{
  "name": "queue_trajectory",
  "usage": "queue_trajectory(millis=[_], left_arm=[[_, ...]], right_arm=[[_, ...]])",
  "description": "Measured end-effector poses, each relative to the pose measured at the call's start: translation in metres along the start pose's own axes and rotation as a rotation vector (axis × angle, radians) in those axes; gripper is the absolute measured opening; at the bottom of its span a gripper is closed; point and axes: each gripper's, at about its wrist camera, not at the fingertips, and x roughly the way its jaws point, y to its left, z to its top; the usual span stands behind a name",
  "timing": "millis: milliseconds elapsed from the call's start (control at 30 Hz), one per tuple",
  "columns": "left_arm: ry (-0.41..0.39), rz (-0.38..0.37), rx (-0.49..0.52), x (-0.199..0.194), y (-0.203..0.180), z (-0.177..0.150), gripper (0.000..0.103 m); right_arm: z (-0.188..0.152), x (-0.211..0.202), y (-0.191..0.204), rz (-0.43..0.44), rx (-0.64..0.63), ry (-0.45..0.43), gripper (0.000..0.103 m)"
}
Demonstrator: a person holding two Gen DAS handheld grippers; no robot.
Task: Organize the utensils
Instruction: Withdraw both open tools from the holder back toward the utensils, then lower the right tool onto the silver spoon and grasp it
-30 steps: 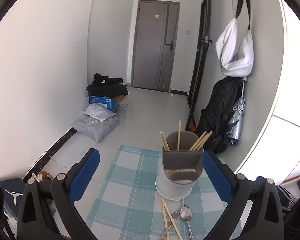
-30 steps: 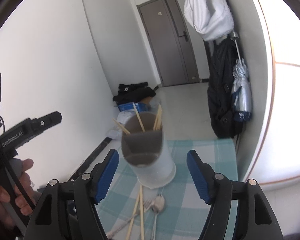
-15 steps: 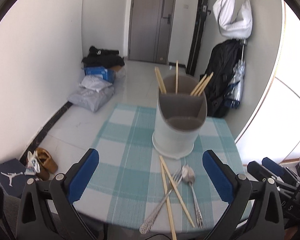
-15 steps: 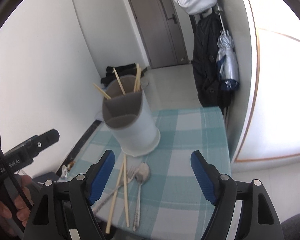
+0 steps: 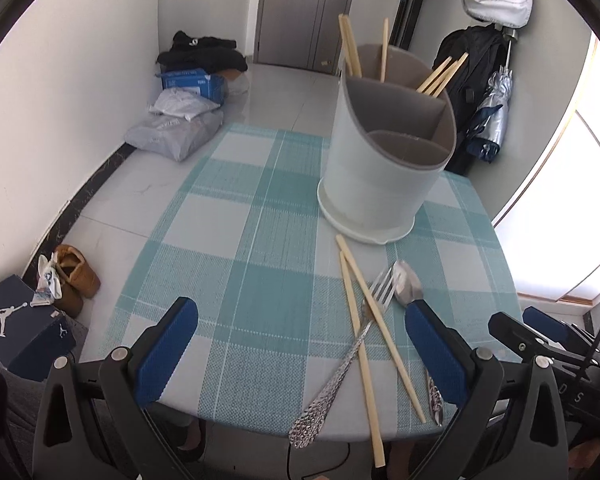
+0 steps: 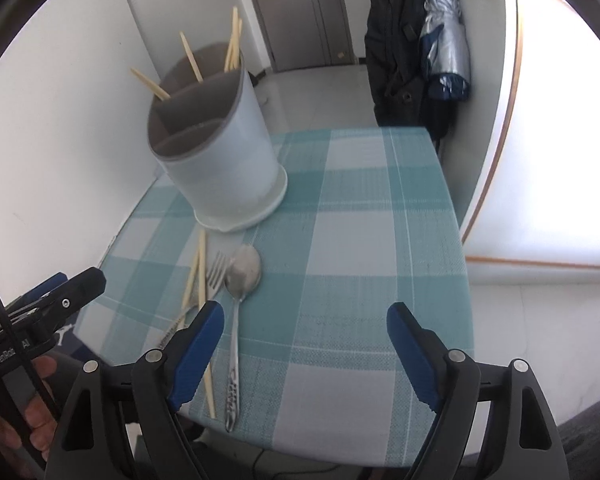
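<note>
your left tongs (image 5: 298,344) gape empty over the checked counter (image 5: 260,300), and your right tongs (image 6: 304,340) have just been opening with nothing between them. the fork (image 5: 342,364), spoon (image 6: 242,276) and two loose chopsticks (image 5: 380,328) lie just before the divided utensil holder (image 5: 384,172).

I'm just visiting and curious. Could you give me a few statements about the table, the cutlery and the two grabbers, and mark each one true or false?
1. Some chopsticks already stand in the holder. True.
2. The spoon sits inside the holder. False: it lies on the checked tablecloth.
3. The right gripper clamps the fork. False: it is open and empty.
4. The left gripper is open. True.
5. Two loose chopsticks lie by the fork. True.
</note>
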Motion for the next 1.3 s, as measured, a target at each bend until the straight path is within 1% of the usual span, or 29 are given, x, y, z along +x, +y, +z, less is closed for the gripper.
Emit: queue_trajectory(millis=[167, 333, 533, 633, 700, 733, 800, 900, 933, 967, 1000, 1167, 1300], left_arm=[[0.047, 0.001, -0.027, 0.011, 0.009, 0.003, 0.102], [0.067, 0.014, -0.059, 0.018, 0.019, 0.006, 0.102], [0.090, -0.008, -0.077, 0.021, 0.026, 0.012, 0.102], [0.072, 0.007, -0.072, 0.019, 0.029, 0.017, 0.102], [0.074, 0.011, -0.080, 0.019, 0.031, 0.018, 0.102], [0.080, 0.008, -0.085, 0.020, 0.033, 0.019, 0.102], [0.082, 0.023, -0.076, 0.018, 0.036, 0.020, 0.102], [0.049, 0.030, -0.063, 0.011, 0.040, 0.025, 0.102], [0.036, 0.042, -0.061, 0.008, 0.041, 0.026, 0.102], [0.028, 0.049, -0.059, 0.007, 0.043, 0.026, 0.102], [0.028, 0.048, -0.060, 0.007, 0.044, 0.026, 0.102], [0.065, 0.039, -0.075, 0.014, 0.049, 0.027, 0.102], [0.056, 0.055, -0.071, 0.013, 0.050, 0.027, 0.102]], right_arm=[[0.000, 0.018, 0.003, 0.003, 0.009, 0.050, 0.084], [0.006, 0.035, 0.018, 0.008, -0.033, 0.097, 0.084], [0.019, 0.059, 0.034, 0.011, -0.100, 0.160, 0.081], [0.022, 0.074, 0.044, -0.001, -0.146, 0.192, 0.075], [0.022, 0.081, 0.050, -0.025, -0.188, 0.201, 0.059], [0.021, 0.086, 0.057, -0.051, -0.230, 0.210, 0.059], [0.018, 0.089, 0.065, -0.070, -0.276, 0.201, 0.060], [0.015, 0.090, 0.070, -0.064, -0.290, 0.183, 0.060], [0.015, 0.090, 0.070, -0.063, -0.287, 0.172, 0.059], [0.015, 0.091, 0.071, -0.063, -0.287, 0.167, 0.058], [0.015, 0.091, 0.071, -0.064, -0.287, 0.162, 0.052], [0.018, 0.090, 0.072, -0.058, -0.299, 0.147, 0.034], [0.019, 0.089, 0.071, -0.046, -0.301, 0.154, 0.034]])
